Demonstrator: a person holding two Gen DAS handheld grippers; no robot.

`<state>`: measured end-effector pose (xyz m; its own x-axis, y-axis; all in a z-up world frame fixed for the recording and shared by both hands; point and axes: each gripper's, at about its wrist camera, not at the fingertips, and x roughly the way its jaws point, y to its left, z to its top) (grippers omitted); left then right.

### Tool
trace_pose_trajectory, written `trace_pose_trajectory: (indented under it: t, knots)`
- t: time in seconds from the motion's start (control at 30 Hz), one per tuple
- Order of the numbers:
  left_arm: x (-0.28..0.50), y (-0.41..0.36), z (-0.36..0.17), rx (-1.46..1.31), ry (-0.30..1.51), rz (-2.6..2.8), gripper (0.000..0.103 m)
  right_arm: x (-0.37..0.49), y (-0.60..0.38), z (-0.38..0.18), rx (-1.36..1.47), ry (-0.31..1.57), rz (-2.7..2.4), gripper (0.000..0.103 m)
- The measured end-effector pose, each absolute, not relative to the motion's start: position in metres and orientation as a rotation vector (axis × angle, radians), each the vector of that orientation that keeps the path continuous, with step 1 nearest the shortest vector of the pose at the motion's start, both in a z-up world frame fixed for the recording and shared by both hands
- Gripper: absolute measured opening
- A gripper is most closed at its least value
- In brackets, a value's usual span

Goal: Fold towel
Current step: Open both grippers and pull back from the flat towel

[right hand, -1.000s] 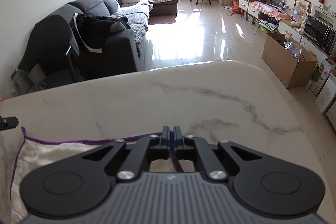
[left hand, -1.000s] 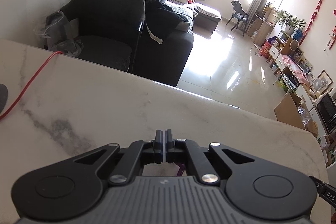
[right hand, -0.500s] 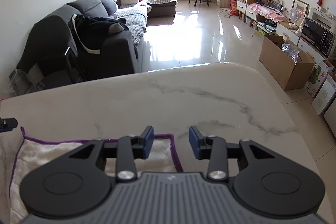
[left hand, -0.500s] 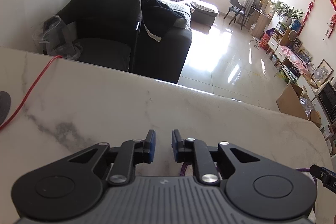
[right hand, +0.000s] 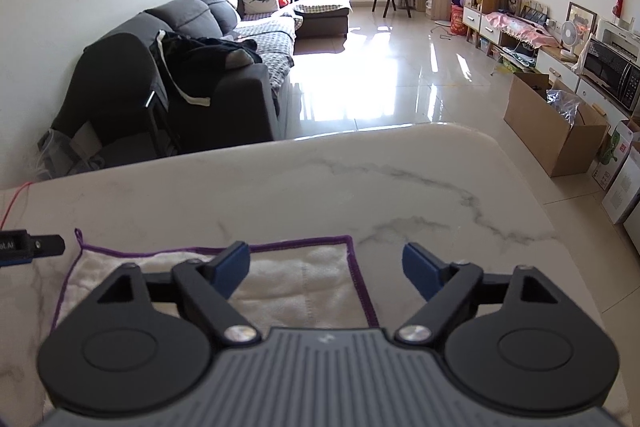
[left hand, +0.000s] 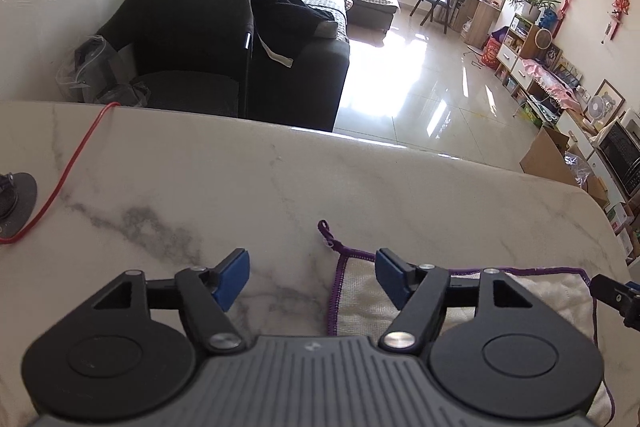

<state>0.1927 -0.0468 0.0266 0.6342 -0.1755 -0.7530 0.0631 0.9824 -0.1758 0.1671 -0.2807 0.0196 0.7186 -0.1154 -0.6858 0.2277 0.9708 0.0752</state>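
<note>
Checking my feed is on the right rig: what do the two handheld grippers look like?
Both look identical. The left gripper and right gripper each have a grey ribbed body with a small pale logo, two round black discs, black linkage arms with silver pivot screws, and blue pads on the jaws. No cables or sleeves show on either. A white label with partly hidden lettering shows on the left gripper in the right wrist view.

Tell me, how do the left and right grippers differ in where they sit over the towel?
The left gripper straddles the towel's left edge, near the corner with the purple loop; the right gripper straddles its right edge, at a corner without a loop. The left gripper's right finger is over cloth; on the right gripper it is the left finger. Both are wide open, holding nothing, above the marble table.
</note>
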Motion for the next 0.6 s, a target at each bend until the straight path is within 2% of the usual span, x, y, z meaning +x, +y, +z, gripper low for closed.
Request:
trace_pose_trajectory:
  t: [0.17, 0.6]
  knots:
    - [0.179, -0.047, 0.028, -0.124, 0.885, -0.170, 0.080, 0.155, -0.274, 0.025, 0.155, 0.761, -0.178, 0.103]
    - [0.138, -0.044, 0.019, -0.064, 0.917, -0.238, 0.080, 0.129, -0.259, 0.022, 0.128, 0.829, -0.177, 0.103]
